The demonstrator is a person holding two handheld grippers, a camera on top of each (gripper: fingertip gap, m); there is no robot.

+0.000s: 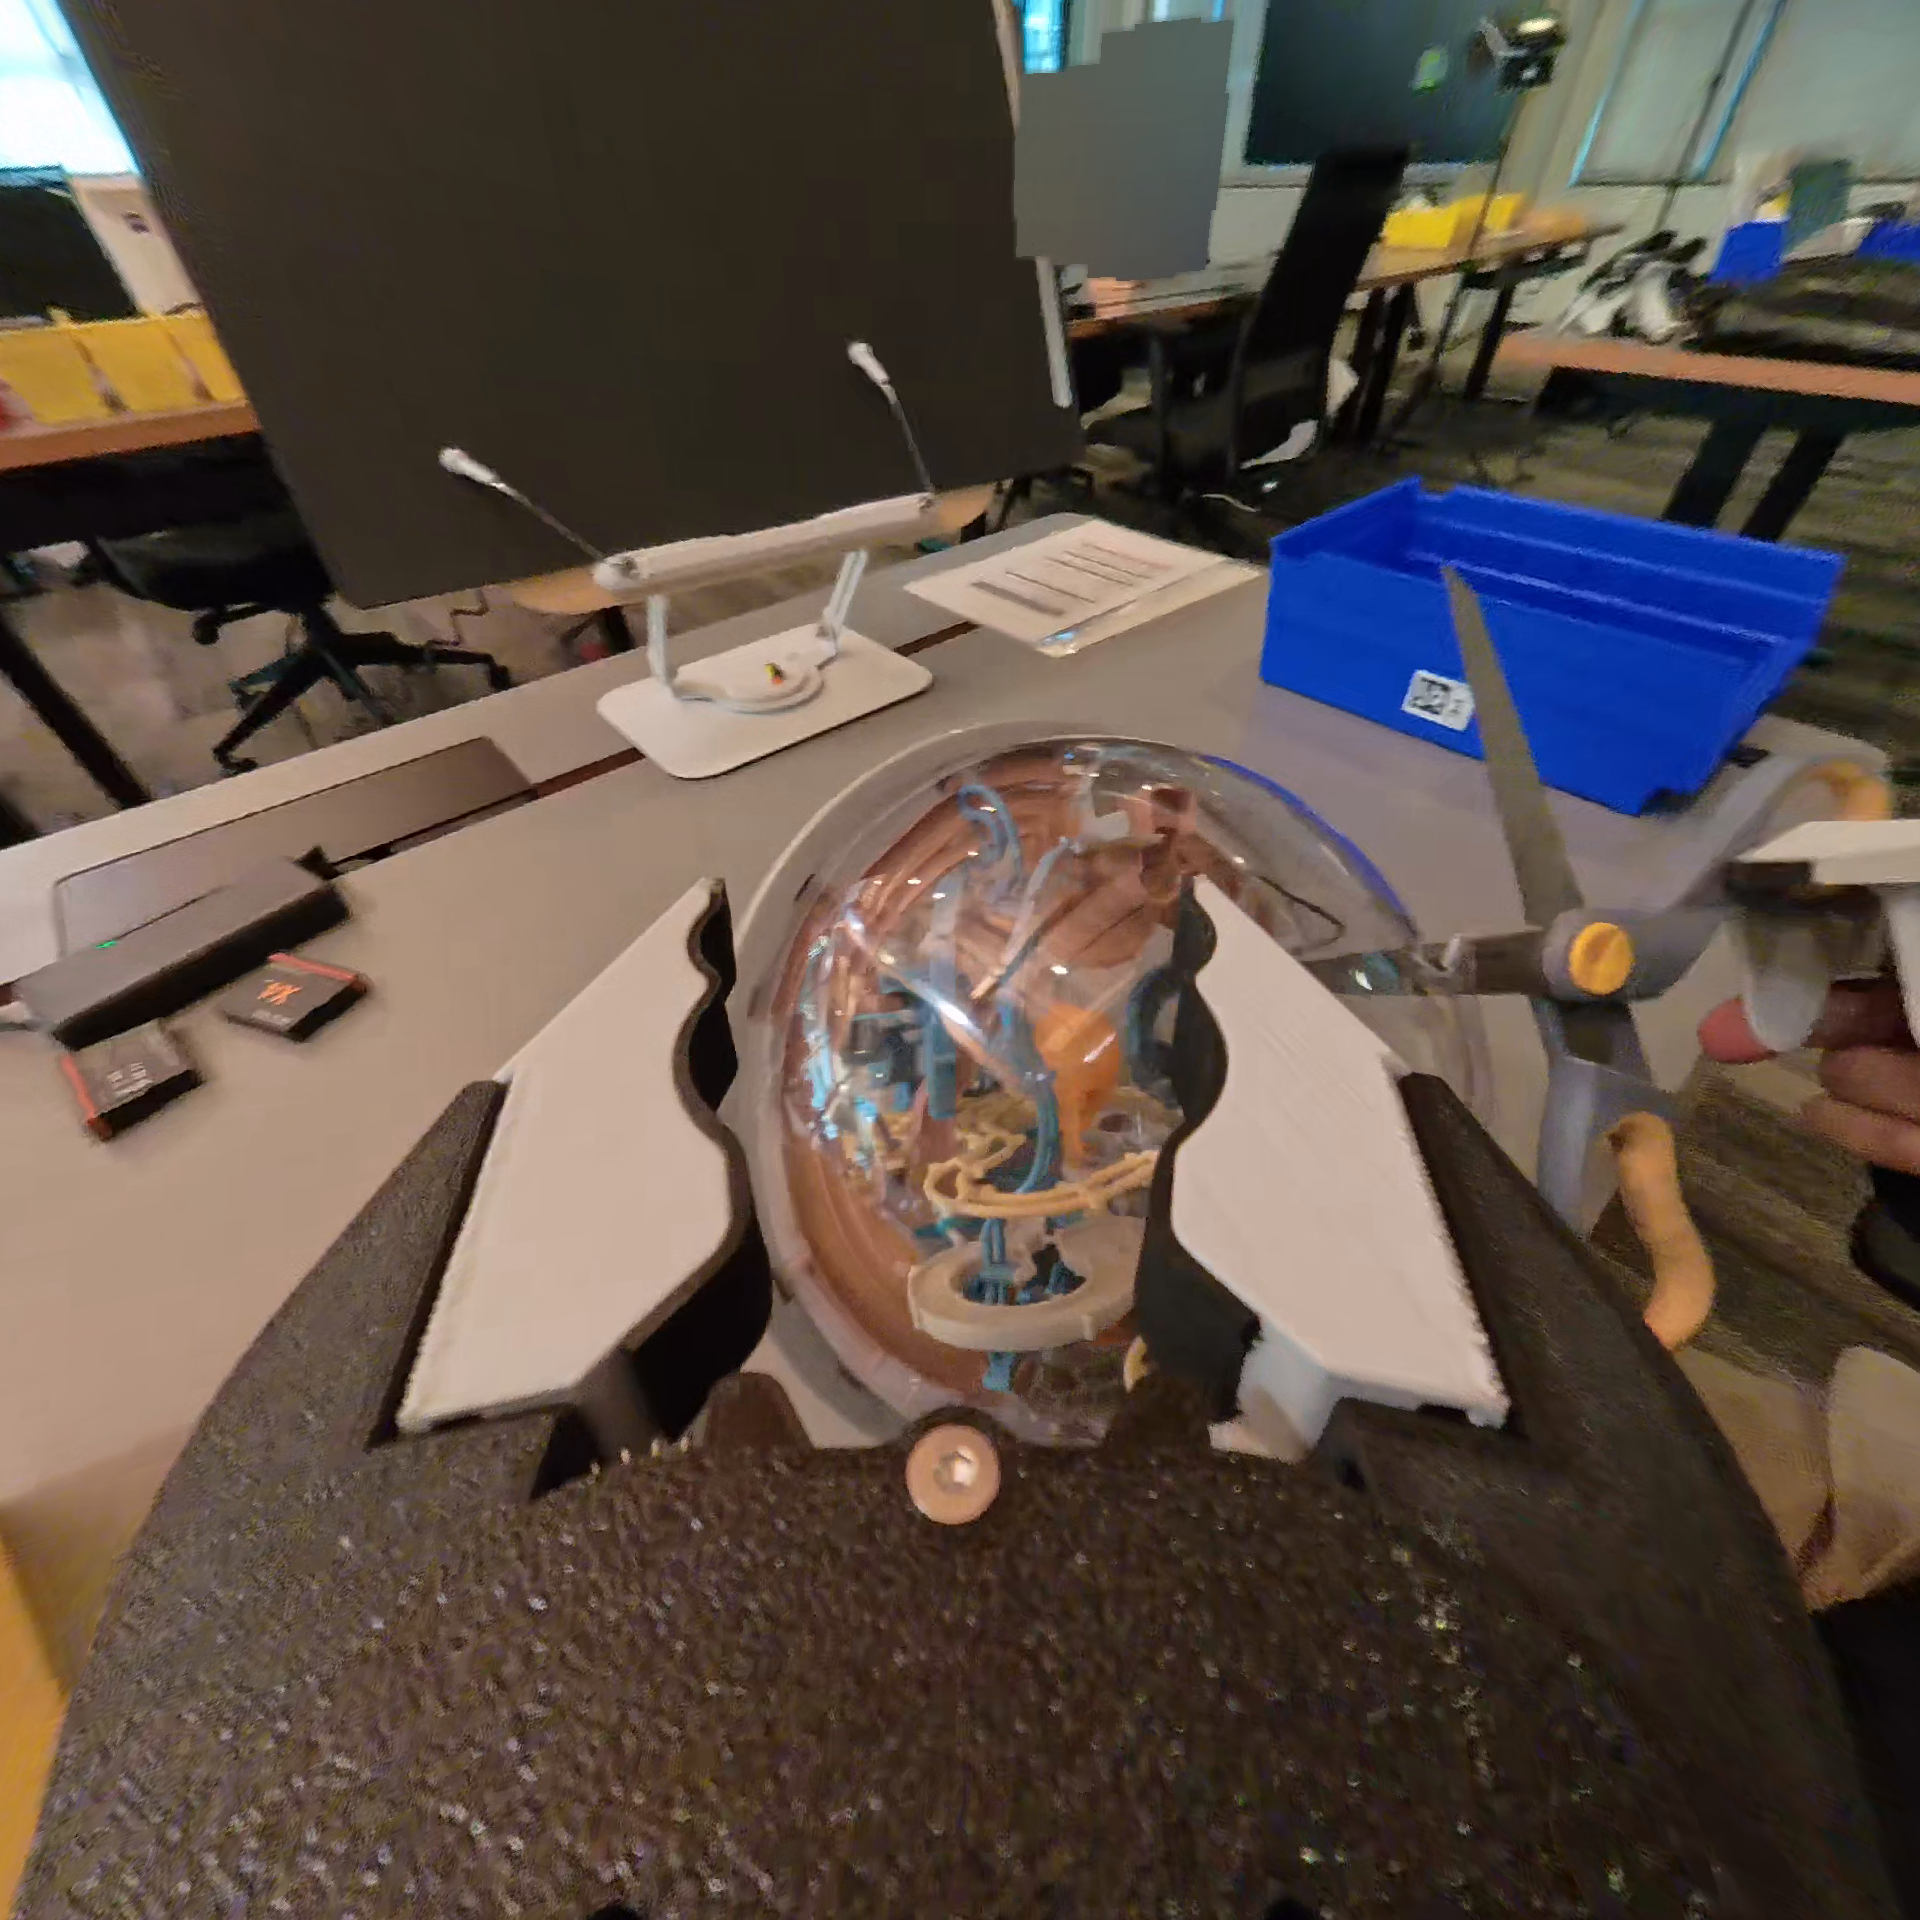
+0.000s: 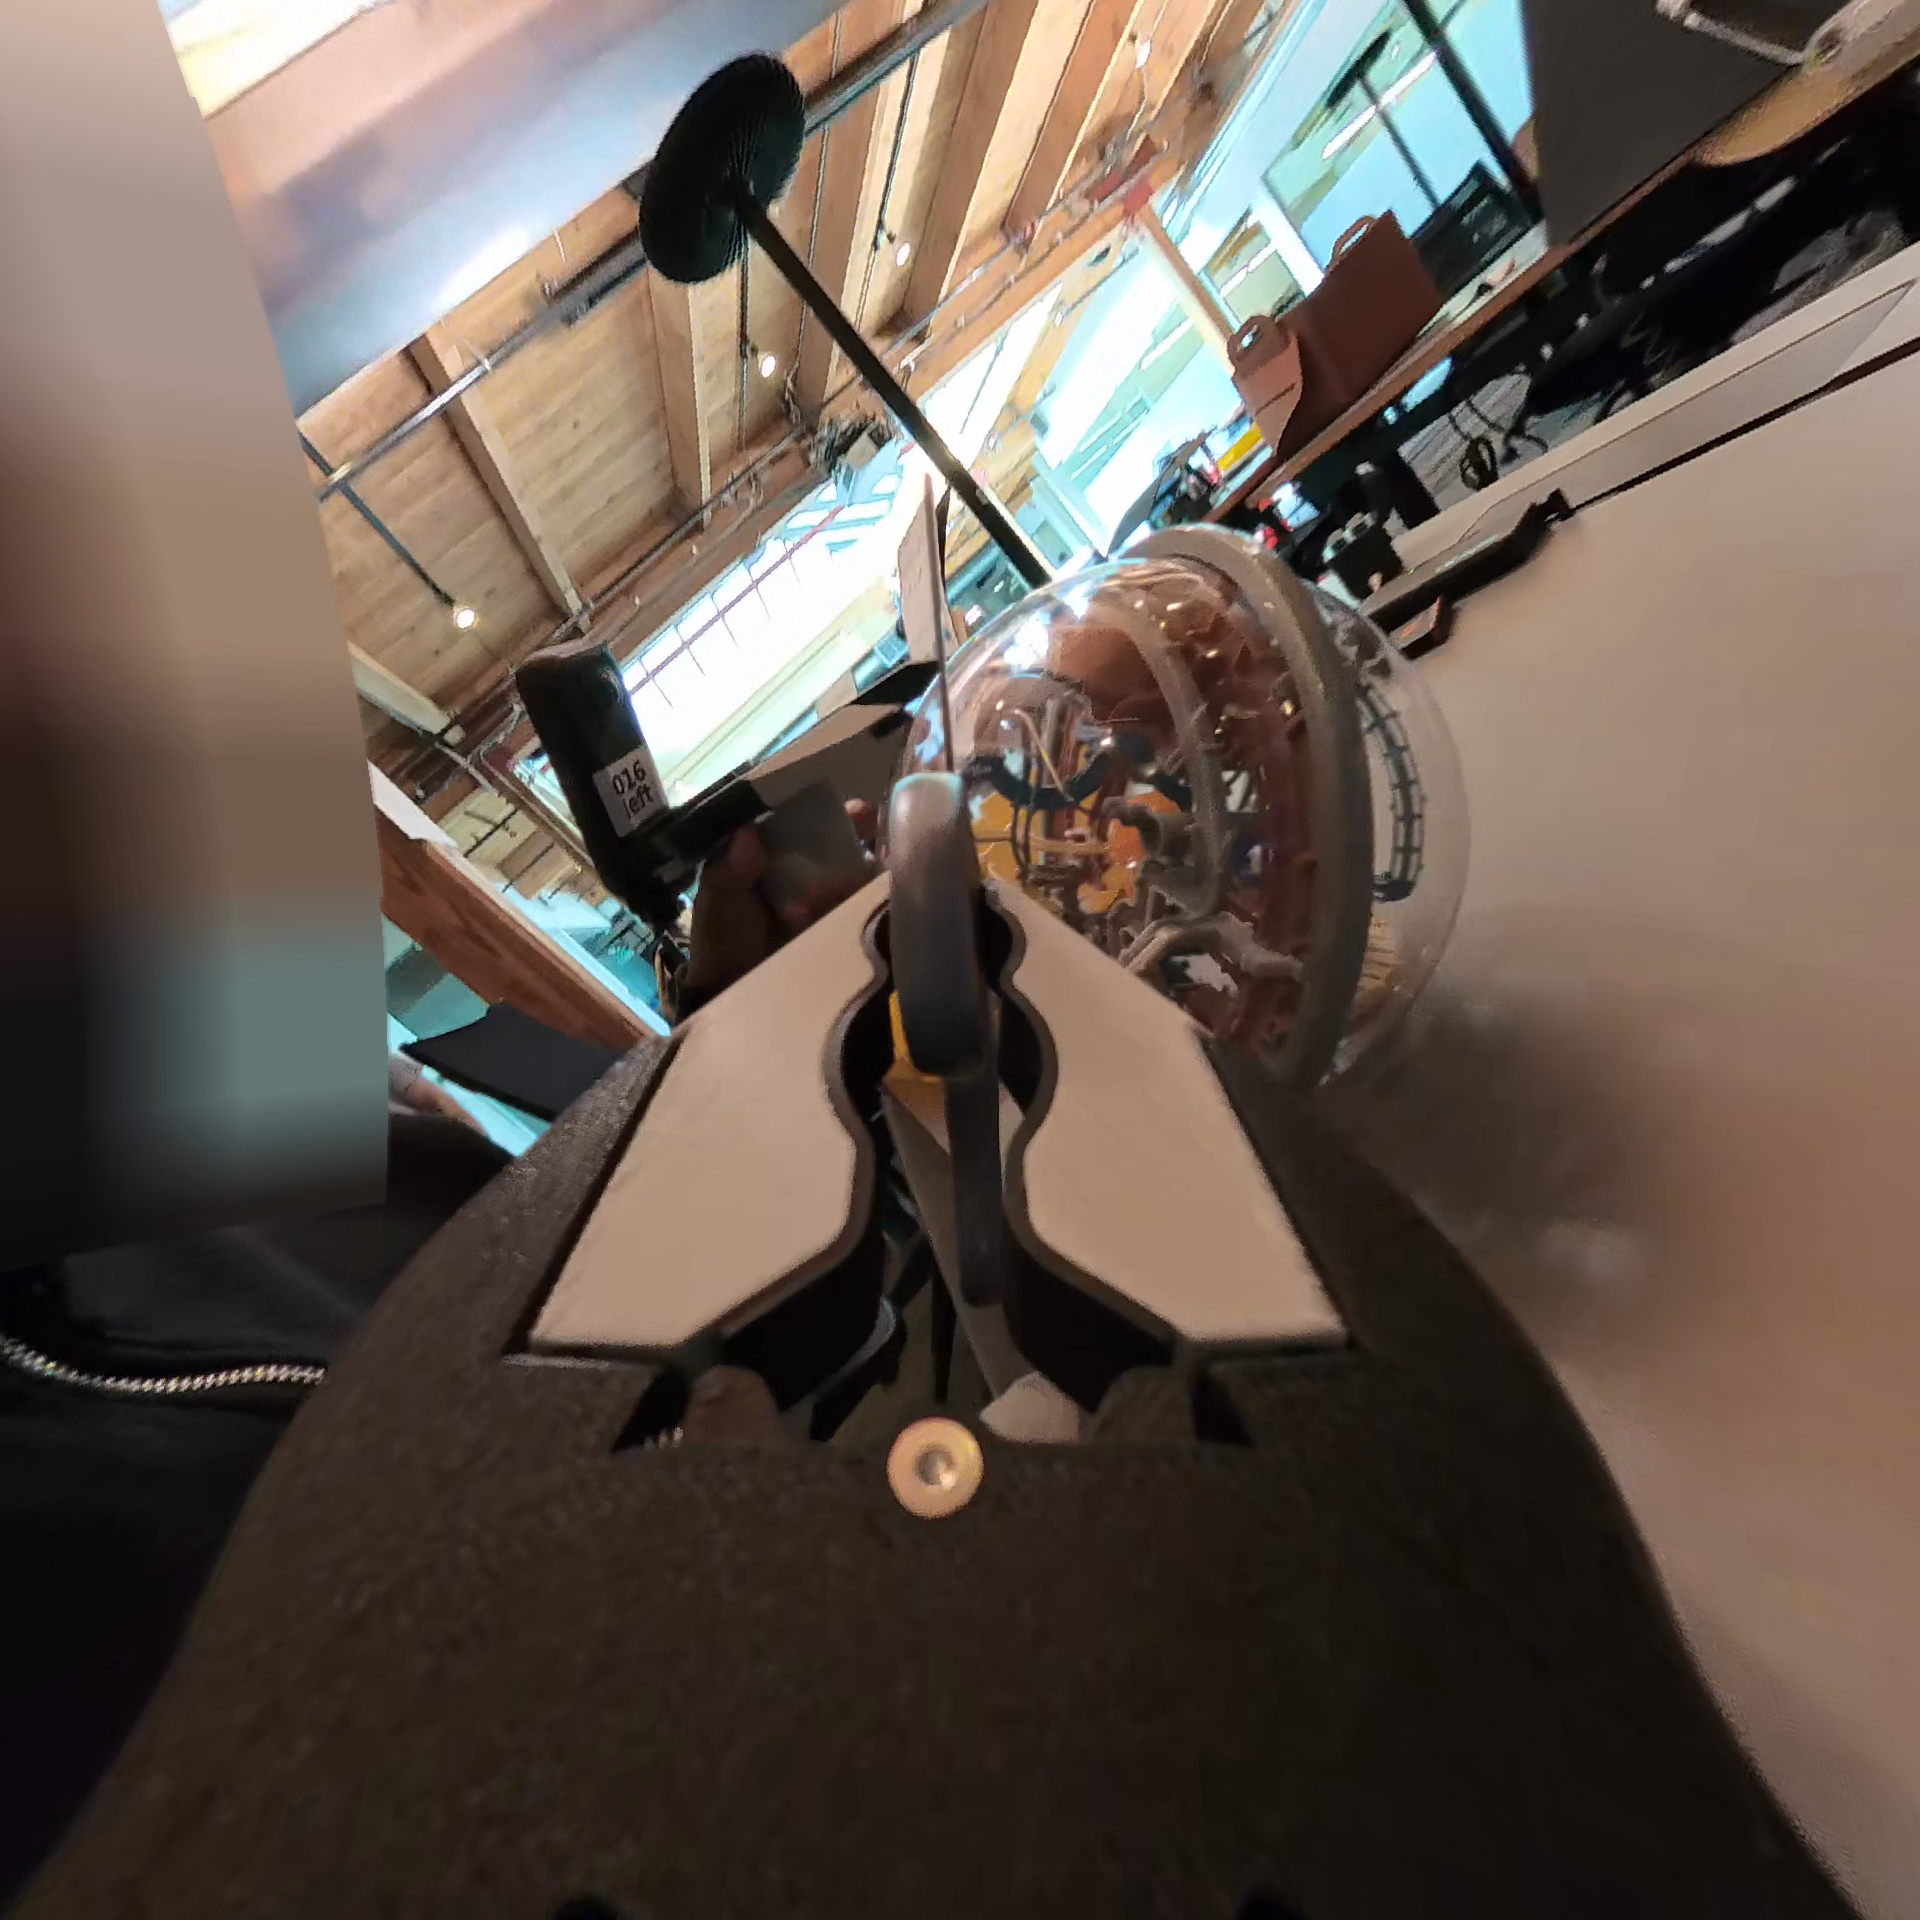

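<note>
My left gripper is shut on a clear plastic ball with a brown, blue and yellow maze inside, held just above the grey table. My right gripper is shut on the grey handle of a pair of scissors. In the left wrist view the right gripper is at the right edge. There the scissors are open: one blade points up and the other touches the ball's right side. In the right wrist view the ball lies just beyond the scissors.
A blue bin stands at the back right of the table. A white stand with a black board is behind the ball. A sheet of paper lies nearby. Black boxes and small packs lie at the left.
</note>
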